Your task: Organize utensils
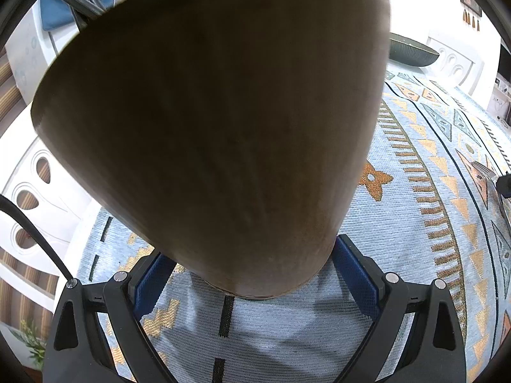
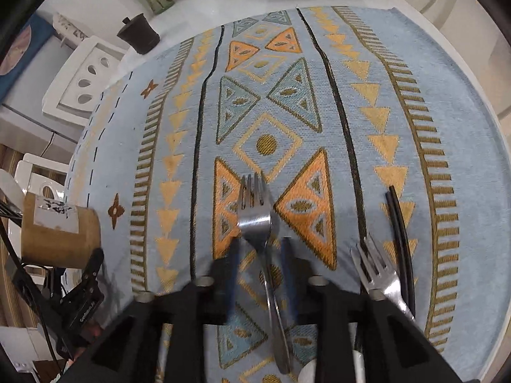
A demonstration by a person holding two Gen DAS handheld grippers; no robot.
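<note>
The right gripper [image 2: 260, 255] hangs over the patterned cloth [image 2: 319, 48] with its two fingers [image 2: 234, 261] parted to either side of a steel fork [image 2: 257, 220]. No pad appears to press on the fork, though blur hides the exact gap. The fork lies flat, tines pointing away from the camera and its handle running back under the gripper, so its long axis follows the line the gripper points along and the fingers straddle its neck crosswise. That is the relation the next move seems to turn on: a closing squeeze would meet the narrow neck from both sides. A second fork [image 2: 377, 271] and a pair of black chopsticks [image 2: 399, 233] lie just to the right, also lengthwise. The left gripper [image 1: 255, 274] holds the wooden utensil holder [image 1: 207, 111] tilted between widely spread pads, its base pinched. From the right wrist view the holder sits at the far left edge, well apart from the fork, so the right hand is clearly the nearer one.
</note>
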